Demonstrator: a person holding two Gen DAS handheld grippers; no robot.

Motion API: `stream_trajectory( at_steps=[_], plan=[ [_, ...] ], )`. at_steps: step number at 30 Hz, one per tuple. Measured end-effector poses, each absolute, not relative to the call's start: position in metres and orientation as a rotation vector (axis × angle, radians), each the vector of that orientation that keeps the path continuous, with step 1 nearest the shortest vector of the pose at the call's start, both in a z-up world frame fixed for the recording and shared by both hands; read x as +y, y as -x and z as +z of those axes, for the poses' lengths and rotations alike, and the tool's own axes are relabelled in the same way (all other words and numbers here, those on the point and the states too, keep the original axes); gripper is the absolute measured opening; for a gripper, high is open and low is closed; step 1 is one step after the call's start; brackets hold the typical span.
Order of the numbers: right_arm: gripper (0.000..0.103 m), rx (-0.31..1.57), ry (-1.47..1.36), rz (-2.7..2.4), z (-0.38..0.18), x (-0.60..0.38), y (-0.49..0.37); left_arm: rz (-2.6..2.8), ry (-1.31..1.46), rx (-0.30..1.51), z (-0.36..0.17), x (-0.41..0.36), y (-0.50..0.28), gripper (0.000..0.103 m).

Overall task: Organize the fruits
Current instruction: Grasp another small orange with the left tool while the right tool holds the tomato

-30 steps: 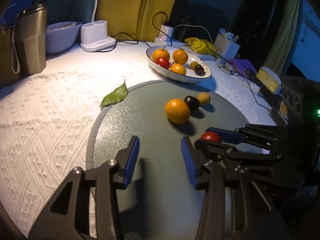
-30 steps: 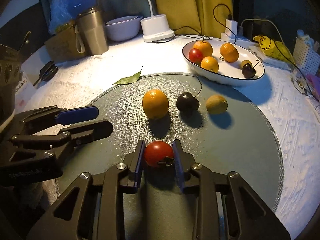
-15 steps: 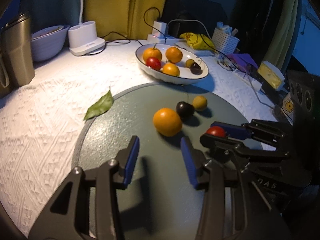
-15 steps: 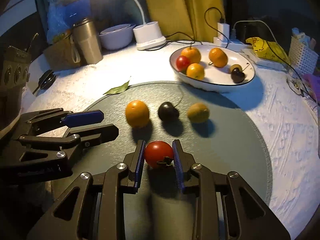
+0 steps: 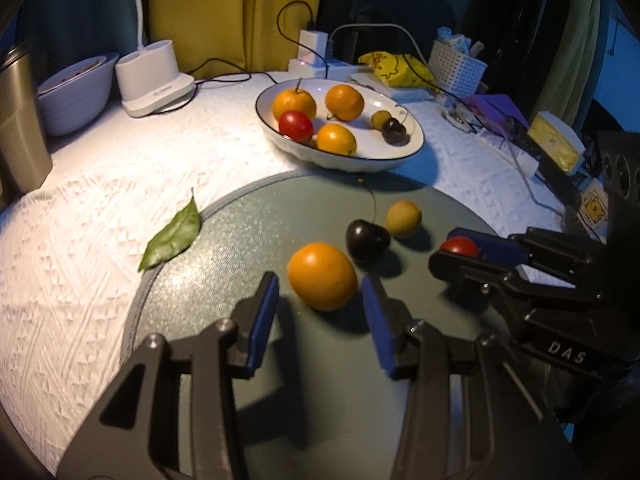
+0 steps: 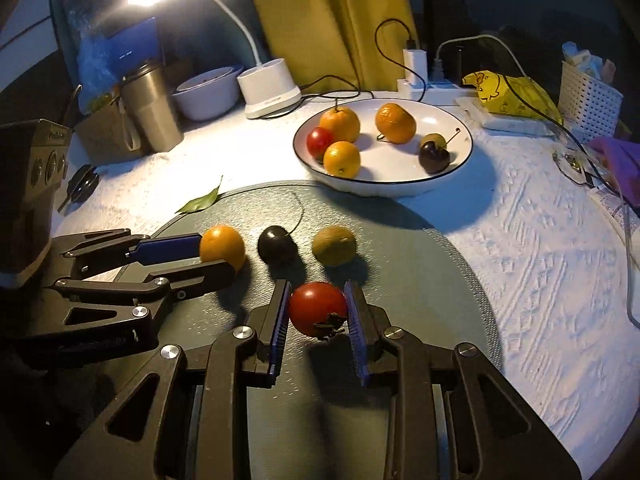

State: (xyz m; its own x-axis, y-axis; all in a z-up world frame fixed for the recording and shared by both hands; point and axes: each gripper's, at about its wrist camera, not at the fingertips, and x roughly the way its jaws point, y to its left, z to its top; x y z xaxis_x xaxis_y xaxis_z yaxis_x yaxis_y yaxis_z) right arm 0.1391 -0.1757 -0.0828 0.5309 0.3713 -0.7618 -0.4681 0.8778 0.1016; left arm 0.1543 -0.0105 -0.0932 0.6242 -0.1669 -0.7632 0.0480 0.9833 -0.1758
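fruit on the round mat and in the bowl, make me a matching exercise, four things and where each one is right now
Things:
1. red tomato
2. loose orange
3. green leaf
4. stemmed dark cherry

Places:
A. in the white bowl
B. half on the white cloth, its tip over the edge of the grey mat
C. gripped between the fingers of the right gripper
D. on the mat, at the tips of the open left gripper

Pairs: 1-C, 2-D, 3-B, 4-A
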Motion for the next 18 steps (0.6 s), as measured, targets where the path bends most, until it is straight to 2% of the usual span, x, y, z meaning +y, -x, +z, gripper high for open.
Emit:
stream_trajectory(
  at_steps=[12, 14, 18],
  plan=[
    [0.03, 0.862, 0.105, 0.495, -0.077, -0.188, -0.157, -0.118, 0.111, 0.884, -0.094, -0.014, -0.169, 0.044],
    [0.03, 0.858, 0.103, 0.493, -0.075, -0.19, -0.159, -0.126, 0.112, 0.878, -0.092, -0.014, -0.17, 0.04],
    [0.03, 0.851, 0.1, 0.489, -0.073, -0.193, -0.165, -0.135, 0.098, 0.874, -0.088, -0.016, -0.173, 0.039]
  ],
)
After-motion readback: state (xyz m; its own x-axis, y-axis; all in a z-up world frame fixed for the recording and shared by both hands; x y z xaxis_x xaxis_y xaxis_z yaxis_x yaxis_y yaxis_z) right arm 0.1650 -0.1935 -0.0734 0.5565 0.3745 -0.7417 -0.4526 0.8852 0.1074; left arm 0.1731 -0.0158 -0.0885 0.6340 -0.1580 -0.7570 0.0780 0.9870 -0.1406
